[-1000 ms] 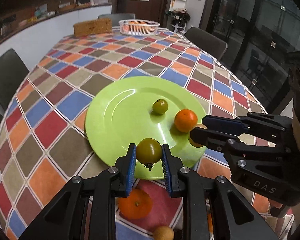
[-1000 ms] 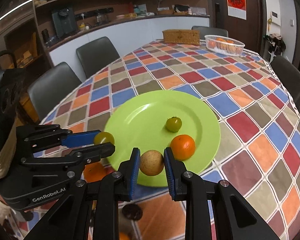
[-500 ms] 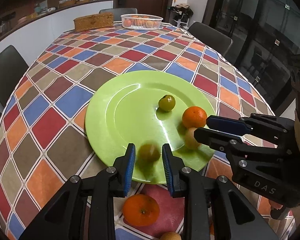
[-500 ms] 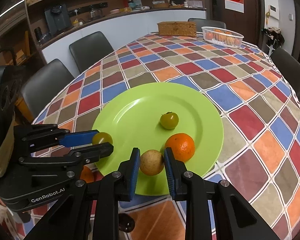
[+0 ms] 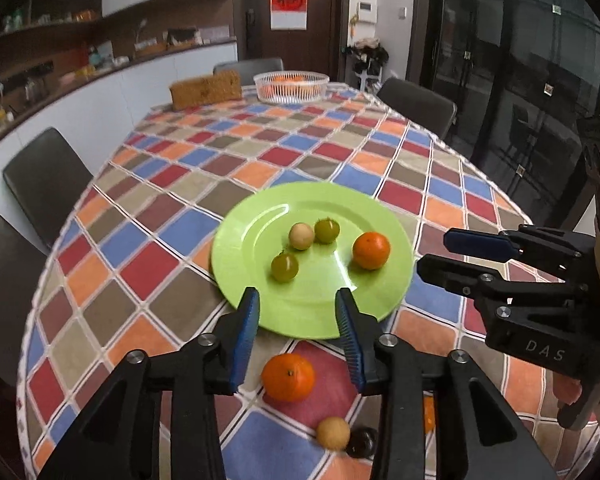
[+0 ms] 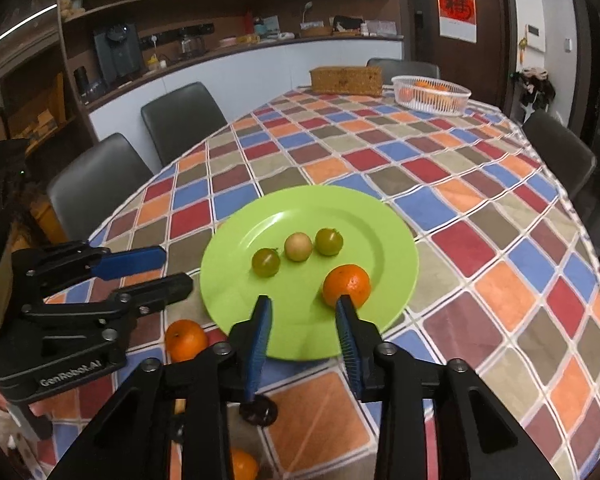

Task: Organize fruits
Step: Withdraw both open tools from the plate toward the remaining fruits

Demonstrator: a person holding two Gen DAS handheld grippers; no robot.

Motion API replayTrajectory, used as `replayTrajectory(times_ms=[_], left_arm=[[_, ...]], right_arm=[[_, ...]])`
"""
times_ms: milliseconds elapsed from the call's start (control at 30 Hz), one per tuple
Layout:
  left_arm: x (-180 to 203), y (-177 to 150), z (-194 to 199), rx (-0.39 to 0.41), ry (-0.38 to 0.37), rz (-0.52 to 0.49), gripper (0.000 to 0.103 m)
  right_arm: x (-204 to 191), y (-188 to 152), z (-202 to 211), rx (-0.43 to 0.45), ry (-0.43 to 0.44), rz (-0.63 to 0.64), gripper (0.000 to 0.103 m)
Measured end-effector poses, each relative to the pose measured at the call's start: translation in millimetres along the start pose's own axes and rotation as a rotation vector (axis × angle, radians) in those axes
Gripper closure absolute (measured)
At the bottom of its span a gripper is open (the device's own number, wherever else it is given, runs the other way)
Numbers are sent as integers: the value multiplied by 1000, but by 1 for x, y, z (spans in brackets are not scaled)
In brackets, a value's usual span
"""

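A green plate (image 5: 260, 280) (image 6: 388, 256) on the checkered table holds two green tomatoes (image 5: 285, 267) (image 5: 327, 231), a tan round fruit (image 5: 301, 235) (image 6: 298, 246) and an orange (image 5: 371, 250) (image 6: 347, 285). My left gripper (image 5: 298, 308) is open and empty above the plate's near rim; it also shows in the right wrist view (image 6: 168, 268). My right gripper (image 6: 302, 316) is open and empty at the plate's near edge; it shows in the left wrist view (image 5: 440, 254). On the cloth near me lie another orange (image 5: 288, 377) (image 6: 186, 340), a tan fruit (image 5: 333, 433) and a dark fruit (image 5: 362, 442) (image 6: 259, 409).
A white basket of oranges (image 5: 291, 87) (image 6: 431, 95) and a woven box (image 5: 206, 89) (image 6: 346, 80) stand at the table's far end. Dark chairs (image 5: 46, 180) (image 6: 180, 118) ring the table. A further orange (image 6: 242, 464) lies at the near edge.
Both grippers have opened and pulled back and up. The green tomato from the left and the tan fruit from the right now lie on the plate.
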State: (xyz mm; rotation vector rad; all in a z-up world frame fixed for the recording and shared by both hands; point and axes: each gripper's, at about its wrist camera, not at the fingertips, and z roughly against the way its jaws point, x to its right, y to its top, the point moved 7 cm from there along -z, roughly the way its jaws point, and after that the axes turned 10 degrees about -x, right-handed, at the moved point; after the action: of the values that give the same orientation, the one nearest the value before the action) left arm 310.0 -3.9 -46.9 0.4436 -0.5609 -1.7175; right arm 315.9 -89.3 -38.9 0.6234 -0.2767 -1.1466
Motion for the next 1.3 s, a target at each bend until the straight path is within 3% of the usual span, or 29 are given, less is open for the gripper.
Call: replayTrajectory(times_ms=[133, 233, 467, 900, 1300], left_arm=[[5, -8, 25, 45, 30, -7, 54], [10, -17, 41, 73, 38, -4, 47], [18, -47, 62, 93, 55, 11, 41], [31, -99, 68, 116, 76, 36, 41], [50, -126, 42, 100, 77, -49, 43]], right_arm=[[-6, -8, 23, 33, -10, 3, 63], [-10, -17, 41, 63, -23, 1, 52], [-21, -41, 66, 85, -31, -6, 51], [-25, -93, 73, 54, -67, -18, 51], [-27, -130, 56, -8, -65, 6, 51]])
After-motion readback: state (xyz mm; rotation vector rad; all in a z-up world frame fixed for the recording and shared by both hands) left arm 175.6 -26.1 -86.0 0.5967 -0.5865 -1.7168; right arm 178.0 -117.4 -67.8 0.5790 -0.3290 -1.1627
